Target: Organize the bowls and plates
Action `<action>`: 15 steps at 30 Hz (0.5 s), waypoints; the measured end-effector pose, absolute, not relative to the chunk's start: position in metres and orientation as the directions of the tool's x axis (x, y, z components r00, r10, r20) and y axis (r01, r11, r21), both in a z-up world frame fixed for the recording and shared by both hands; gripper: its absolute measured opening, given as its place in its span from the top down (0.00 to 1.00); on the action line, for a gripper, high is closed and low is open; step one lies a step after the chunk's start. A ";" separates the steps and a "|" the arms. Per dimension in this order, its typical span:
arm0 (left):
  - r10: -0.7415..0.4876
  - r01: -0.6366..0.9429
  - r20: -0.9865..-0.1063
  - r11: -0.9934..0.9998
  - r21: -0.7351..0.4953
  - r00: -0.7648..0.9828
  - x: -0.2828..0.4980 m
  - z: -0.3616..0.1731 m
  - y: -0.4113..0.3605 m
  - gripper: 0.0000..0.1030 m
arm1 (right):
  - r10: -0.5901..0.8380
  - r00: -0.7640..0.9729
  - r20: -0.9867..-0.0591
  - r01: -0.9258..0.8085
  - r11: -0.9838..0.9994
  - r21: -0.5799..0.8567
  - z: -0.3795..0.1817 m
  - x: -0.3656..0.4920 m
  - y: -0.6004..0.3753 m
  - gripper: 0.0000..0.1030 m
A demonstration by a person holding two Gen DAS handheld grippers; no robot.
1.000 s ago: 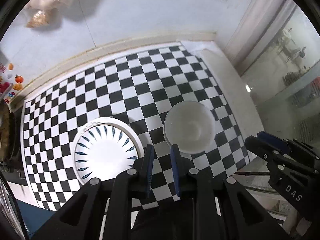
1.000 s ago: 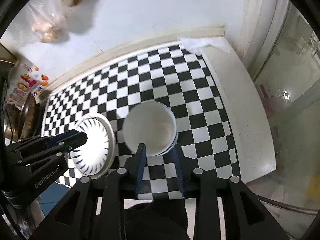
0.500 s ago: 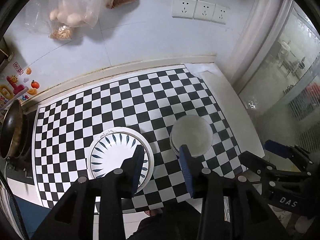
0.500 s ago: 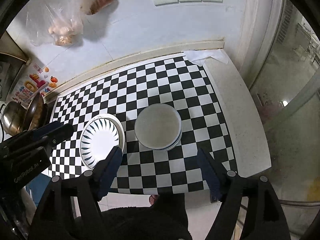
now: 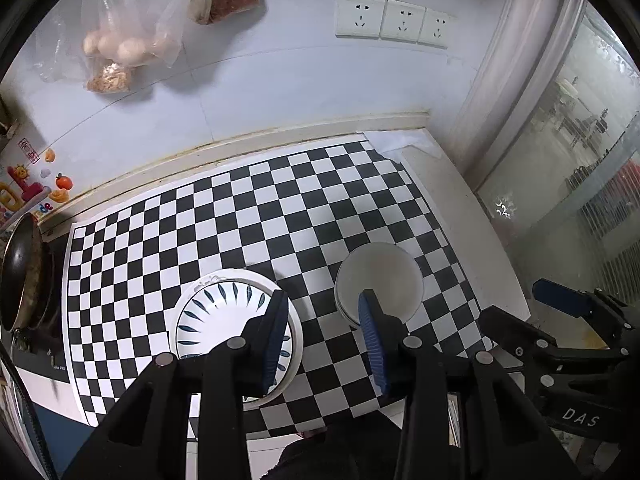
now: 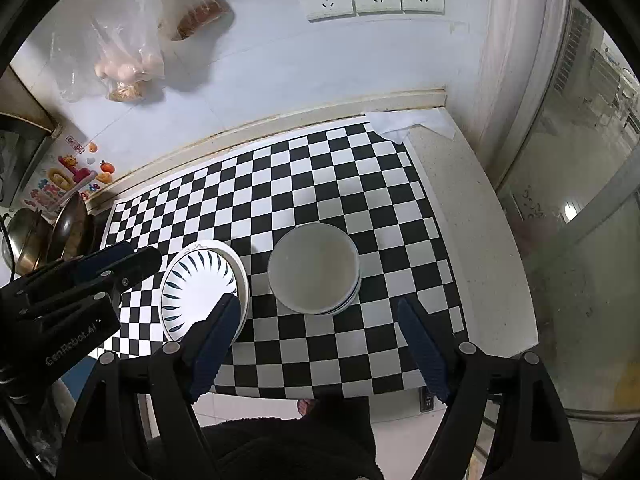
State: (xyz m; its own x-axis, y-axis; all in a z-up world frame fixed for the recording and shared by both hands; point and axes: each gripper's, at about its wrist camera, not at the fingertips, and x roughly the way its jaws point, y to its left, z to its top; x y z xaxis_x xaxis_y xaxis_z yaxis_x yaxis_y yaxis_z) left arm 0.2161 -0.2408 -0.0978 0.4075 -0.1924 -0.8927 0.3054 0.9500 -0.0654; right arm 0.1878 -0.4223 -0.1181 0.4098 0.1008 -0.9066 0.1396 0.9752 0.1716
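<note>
A stack of white plates with blue leaf marks (image 5: 224, 320) (image 6: 200, 292) sits on the checkered mat at the front left. A stack of plain white bowls (image 5: 380, 280) (image 6: 314, 268) sits just right of it, apart from the plates. My left gripper (image 5: 324, 336) is open and empty, held well above the mat over the gap between plates and bowls. My right gripper (image 6: 320, 340) is wide open and empty, high above the mat in front of the bowls. Each gripper shows in the other's view: the right one (image 5: 560, 304), the left one (image 6: 120, 264).
The black-and-white checkered mat (image 5: 256, 216) covers a counter against a white wall. A dark pan (image 5: 20, 268) stands at the left edge. Bags of food (image 5: 120, 40) hang on the wall. A bare white counter strip (image 6: 472, 216) and a glass partition lie to the right.
Both grippers have risen and drawn back from the dishes, which now look smaller. Both have opened wider, the right one most. The plates and bowls have not moved.
</note>
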 end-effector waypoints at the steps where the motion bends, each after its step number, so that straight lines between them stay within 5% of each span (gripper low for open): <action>1: -0.194 0.305 -0.894 0.950 -0.068 0.403 0.218 -0.099 -0.242 0.67 | 0.105 0.407 -0.907 0.143 0.974 0.177 -0.120 0.190 -0.424 0.19; 7: -0.191 0.306 -0.915 0.949 -0.079 0.356 0.237 -0.121 -0.250 0.67 | 0.130 0.375 -0.918 0.178 0.962 0.209 -0.146 0.206 -0.439 0.18; 15: -0.313 0.227 -0.948 0.929 -0.293 0.058 0.296 -0.220 -0.252 0.67 | 0.327 0.299 -0.896 0.274 0.871 0.409 -0.249 0.244 -0.477 0.18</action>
